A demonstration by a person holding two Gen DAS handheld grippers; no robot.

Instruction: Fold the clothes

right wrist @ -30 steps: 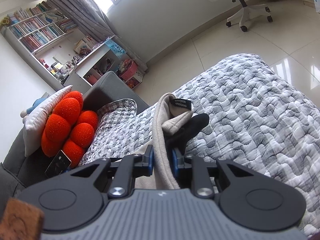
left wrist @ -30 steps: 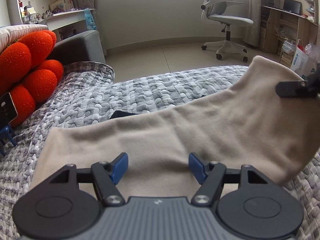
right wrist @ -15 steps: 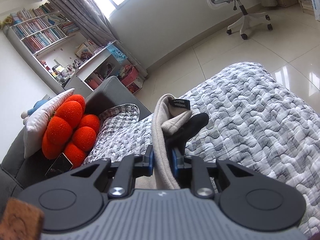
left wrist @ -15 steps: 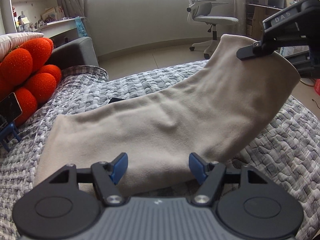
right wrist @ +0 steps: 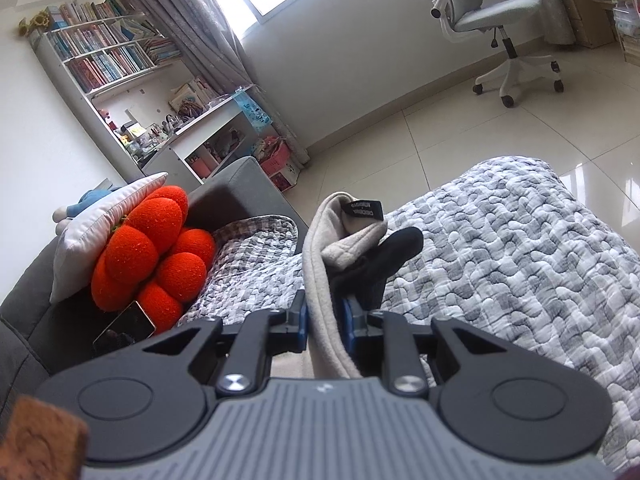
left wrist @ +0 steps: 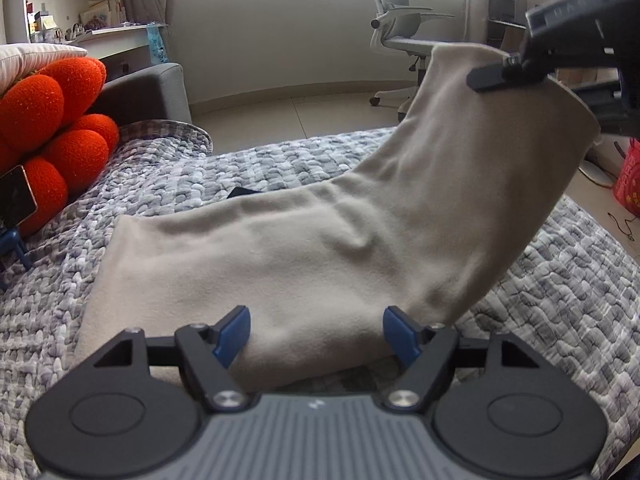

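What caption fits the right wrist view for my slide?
Right claw shut on a beige garment, its end lifted off the grey quilt.

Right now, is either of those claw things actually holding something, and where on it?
The right gripper pinches the beige garment at its raised end, by the label. The left gripper holds nothing, jaws open.

a bed with a grey-and-white quilted cover (left wrist: 256,168) carries the things. a beige garment (left wrist: 280,256) lies across its middle, right end raised off the cover. at the left edge an orange cushion (left wrist: 52,128) and a phone (left wrist: 16,196) rest against a grey sofa arm (left wrist: 152,92).
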